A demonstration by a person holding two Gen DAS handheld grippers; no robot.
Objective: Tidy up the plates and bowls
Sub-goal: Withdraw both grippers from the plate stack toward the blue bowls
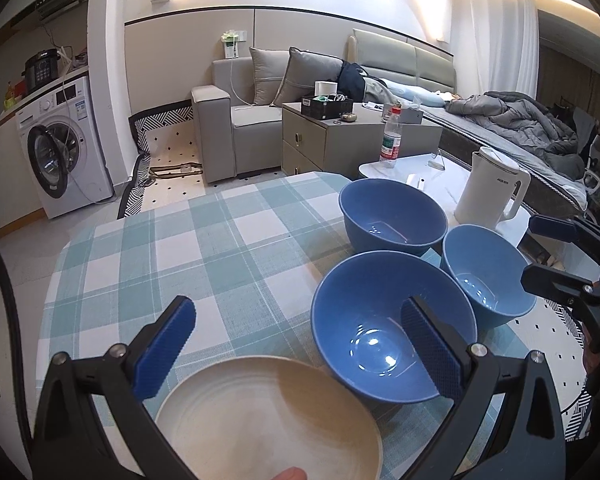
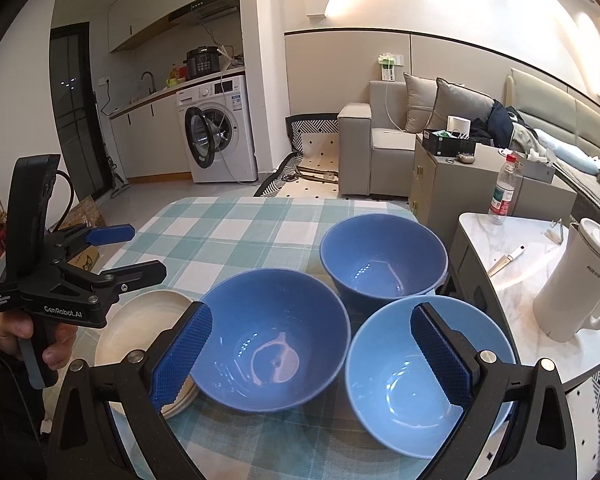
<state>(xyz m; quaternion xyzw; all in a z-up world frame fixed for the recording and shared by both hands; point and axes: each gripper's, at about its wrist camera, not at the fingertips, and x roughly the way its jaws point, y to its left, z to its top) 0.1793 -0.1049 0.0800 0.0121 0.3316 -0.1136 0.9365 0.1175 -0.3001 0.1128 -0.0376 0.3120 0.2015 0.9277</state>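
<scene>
On checked table (image 2: 228, 236): three blue bowls (image 2: 274, 336); one cream plate (image 1: 268, 420); both tongs (image 1: 300, 344) (image 2: 312, 356) spread wide, empty.

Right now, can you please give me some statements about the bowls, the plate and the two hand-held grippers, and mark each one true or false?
1. Three blue bowls stand on the checked tablecloth. True.
2. The bowls are nested together. False: they stand separately.
3. The left hand-held gripper holds the cream plate. False: it is open, holding nothing.
4. The right hand-held gripper is open. True.
5. A white kettle stands on the marble side table. True.
</scene>
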